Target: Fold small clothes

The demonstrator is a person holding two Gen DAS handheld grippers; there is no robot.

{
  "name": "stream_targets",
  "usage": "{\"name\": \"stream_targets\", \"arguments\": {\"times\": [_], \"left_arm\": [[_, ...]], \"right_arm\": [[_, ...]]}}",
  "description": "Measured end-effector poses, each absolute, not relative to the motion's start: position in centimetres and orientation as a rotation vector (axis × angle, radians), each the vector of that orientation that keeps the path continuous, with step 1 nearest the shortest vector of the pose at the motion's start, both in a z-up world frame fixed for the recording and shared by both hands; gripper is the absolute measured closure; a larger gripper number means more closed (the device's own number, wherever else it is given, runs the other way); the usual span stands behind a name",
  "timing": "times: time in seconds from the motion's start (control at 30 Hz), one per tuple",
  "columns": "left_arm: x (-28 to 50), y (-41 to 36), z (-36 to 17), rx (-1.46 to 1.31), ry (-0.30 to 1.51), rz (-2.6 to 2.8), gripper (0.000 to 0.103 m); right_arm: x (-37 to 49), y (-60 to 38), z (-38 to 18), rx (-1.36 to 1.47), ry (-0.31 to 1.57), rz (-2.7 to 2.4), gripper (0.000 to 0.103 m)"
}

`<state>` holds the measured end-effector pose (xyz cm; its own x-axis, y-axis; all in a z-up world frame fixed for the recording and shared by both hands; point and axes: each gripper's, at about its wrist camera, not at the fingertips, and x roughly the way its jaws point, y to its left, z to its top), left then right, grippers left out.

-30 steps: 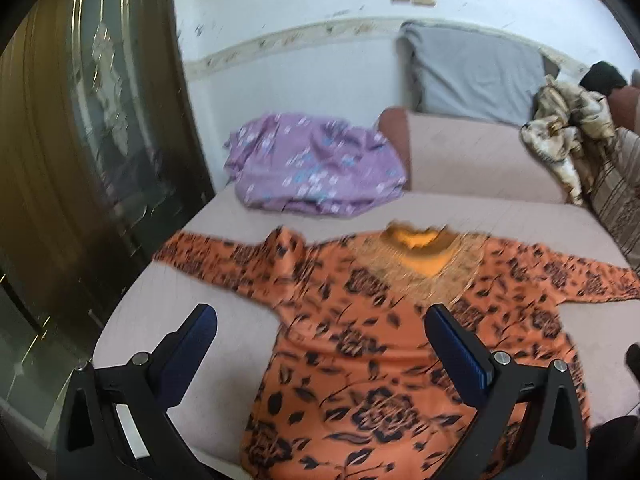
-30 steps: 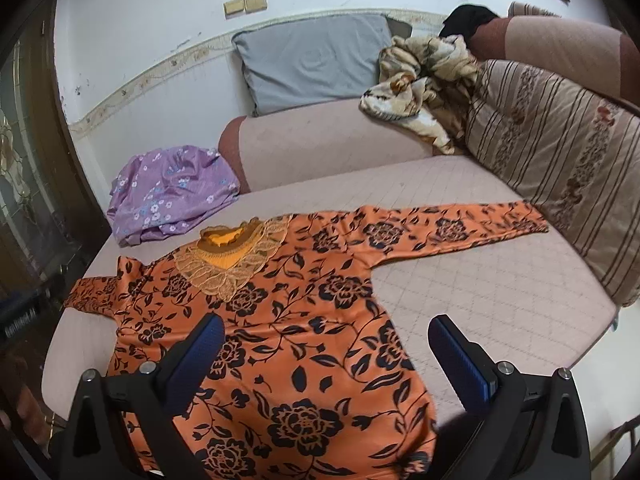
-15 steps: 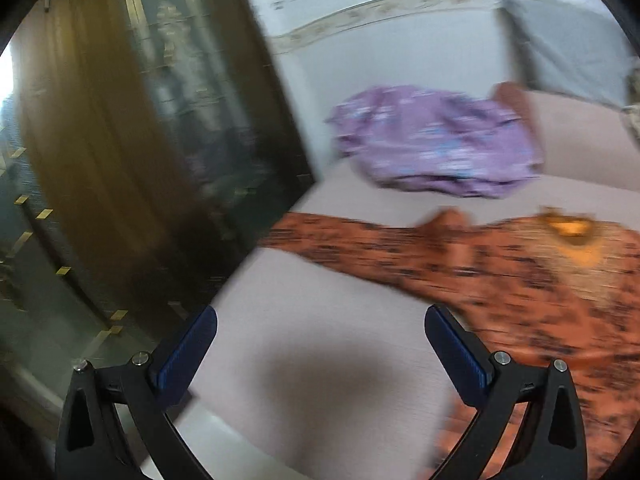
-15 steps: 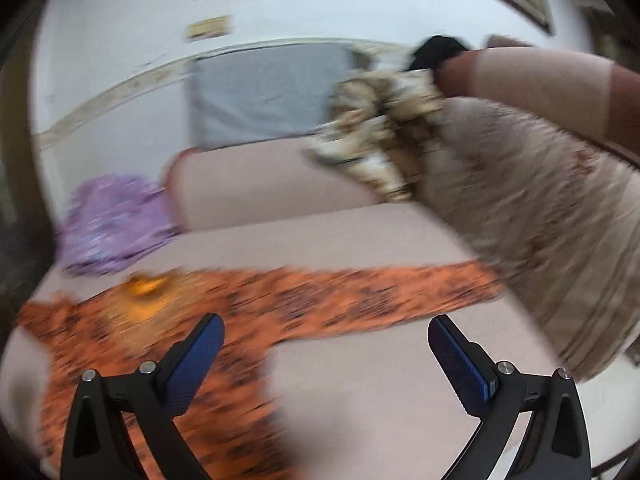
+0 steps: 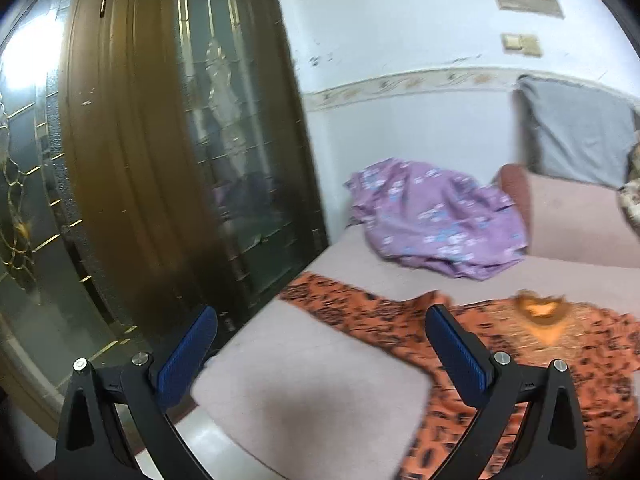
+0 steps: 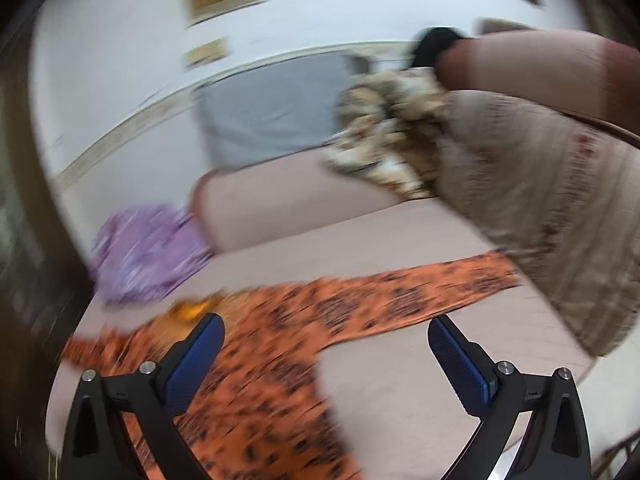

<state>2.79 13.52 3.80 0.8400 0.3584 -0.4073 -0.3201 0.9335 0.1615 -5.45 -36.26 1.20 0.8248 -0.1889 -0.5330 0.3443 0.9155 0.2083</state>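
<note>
1. While both grippers hover w/ jaws wide, holding nothing, the orange floral top lies spread flat on the pink couch seat.
2. Left gripper sits near the top's left sleeve.
3. Right gripper is over the body/right-sleeve junction; view blurred.
4. Purple cloth lies bunched behind.

The orange blouse is smeared by motion blur; its hem runs off the frame's lower edge.
</note>
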Motion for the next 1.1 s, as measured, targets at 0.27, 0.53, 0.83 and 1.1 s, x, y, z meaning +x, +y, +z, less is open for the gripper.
{"name": "stream_targets", "arguments": {"times": [0.27, 0.53, 0.83, 1.1], "left_arm": [[1.6, 9.8, 5.1, 0.043, 0.422, 0.264, 0.0], [0.6, 7.2, 5.2, 0.042, 0.431, 0.198, 0.0], [0.3, 5.1, 4.5, 0.069, 0.445, 0.166, 0.0], [5.4, 5.8, -0.2, 0.052, 0.568, 0.121, 0.0]], "right_arm": [[-5.8, -25.1, -0.2, 0.181, 0.545, -0.04, 0.0], [-6.2, -20.7, -0.5, 0.1, 0.526, -0.009, 0.0], [-6.1, -19.8, -0.5, 0.102, 0.51, 0.003, 0.0], [-3.7, -23.2, -2.7, 0.138, 0.546, -0.011, 0.0]]}}
